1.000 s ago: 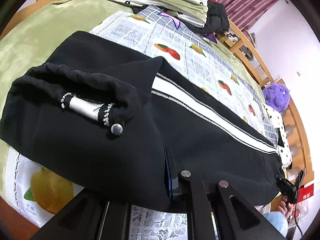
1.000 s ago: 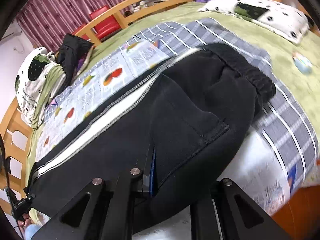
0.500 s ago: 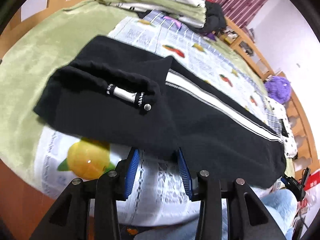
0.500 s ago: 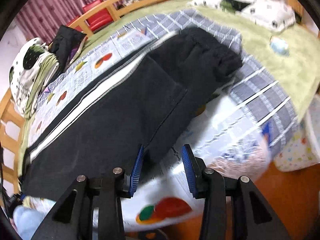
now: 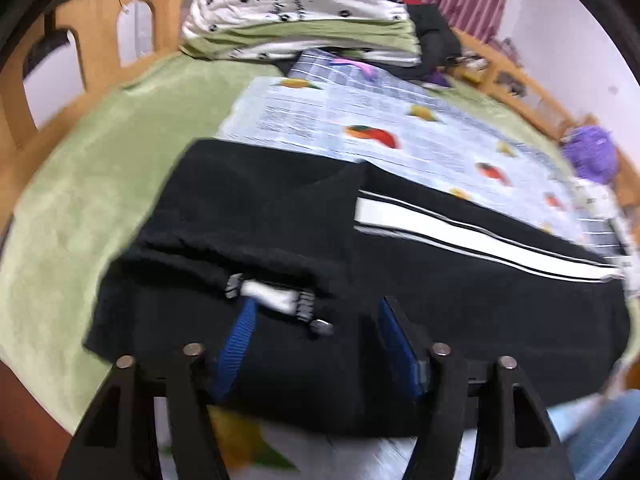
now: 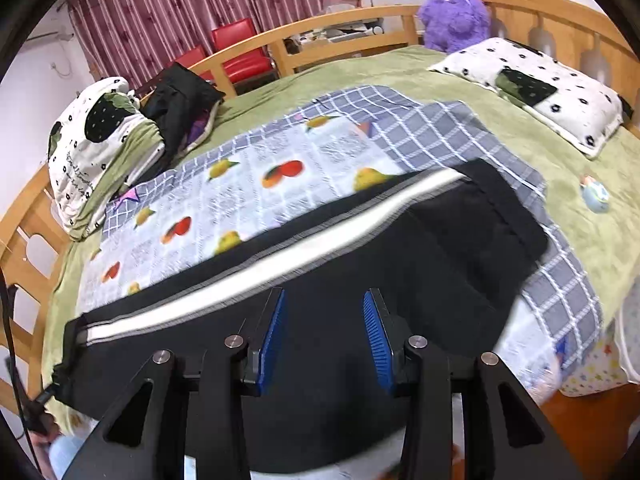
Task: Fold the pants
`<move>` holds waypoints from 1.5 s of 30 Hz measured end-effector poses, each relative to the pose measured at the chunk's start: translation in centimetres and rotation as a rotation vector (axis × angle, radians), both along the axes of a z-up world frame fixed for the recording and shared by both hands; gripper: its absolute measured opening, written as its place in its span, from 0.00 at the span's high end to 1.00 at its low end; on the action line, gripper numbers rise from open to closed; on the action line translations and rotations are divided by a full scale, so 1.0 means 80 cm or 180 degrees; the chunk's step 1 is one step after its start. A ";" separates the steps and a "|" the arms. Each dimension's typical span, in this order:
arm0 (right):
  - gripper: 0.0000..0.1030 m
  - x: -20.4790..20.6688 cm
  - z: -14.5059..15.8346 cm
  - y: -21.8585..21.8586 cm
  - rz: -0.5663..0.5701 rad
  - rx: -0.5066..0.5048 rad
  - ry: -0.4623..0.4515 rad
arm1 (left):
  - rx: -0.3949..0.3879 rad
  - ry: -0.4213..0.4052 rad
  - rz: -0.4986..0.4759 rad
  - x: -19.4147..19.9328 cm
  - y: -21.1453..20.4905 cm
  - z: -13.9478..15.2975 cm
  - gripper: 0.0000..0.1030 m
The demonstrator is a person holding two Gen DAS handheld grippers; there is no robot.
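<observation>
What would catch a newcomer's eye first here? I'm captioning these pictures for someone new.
The black pants with a white side stripe, lying long across the near edge of the bed, stand out most. Under them is a fruit-print cloth. At the far corner, a purple plush toy sits against the wooden bed rail.

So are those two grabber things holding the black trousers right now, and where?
Nothing is held. The left gripper and right gripper have just opened, nothing between their pads; the black pants lie on the bed.
</observation>
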State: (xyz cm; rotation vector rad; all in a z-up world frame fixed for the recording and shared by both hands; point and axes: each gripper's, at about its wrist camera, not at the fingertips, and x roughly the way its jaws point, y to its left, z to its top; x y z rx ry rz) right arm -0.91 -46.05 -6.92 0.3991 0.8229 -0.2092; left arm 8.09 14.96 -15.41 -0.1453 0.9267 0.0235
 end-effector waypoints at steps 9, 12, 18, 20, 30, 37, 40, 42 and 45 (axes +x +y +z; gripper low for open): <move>0.61 0.074 -0.002 0.052 0.0154 -0.0129 0.0207 | -0.0064 -0.0211 0.0636 0.091 0.103 0.051 0.68; 0.61 0.087 -0.006 0.063 0.0228 -0.0212 0.0253 | 0.0272 -0.0100 0.0618 0.095 0.109 0.065 0.30; 0.61 0.117 -0.029 0.081 0.0468 -0.0485 0.0456 | 0.0114 -0.0072 0.0395 0.076 0.088 0.080 0.29; 0.61 0.128 -0.040 0.086 0.0596 -0.0569 0.0540 | 0.0000 0.0046 0.0295 0.071 0.066 0.079 0.29; 0.39 0.205 -0.074 0.089 0.1635 -0.1000 0.0227 | -0.0596 0.0080 -0.0134 0.076 -0.042 0.070 0.29; 0.59 0.258 -0.132 0.083 0.2128 -0.0957 0.0593 | -0.0430 0.0151 -0.0229 0.091 -0.073 0.040 0.29; 0.93 0.246 -0.140 0.092 0.2325 -0.1151 0.0507 | -0.0327 0.0090 -0.0231 0.091 -0.073 0.039 0.29; 0.95 0.243 -0.128 0.091 0.2304 -0.1115 0.0407 | -0.0321 0.0109 -0.0167 0.093 -0.068 0.036 0.29; 0.96 0.242 -0.092 0.080 0.2104 -0.0982 -0.0009 | -0.0507 0.0144 -0.0127 0.097 -0.058 0.032 0.29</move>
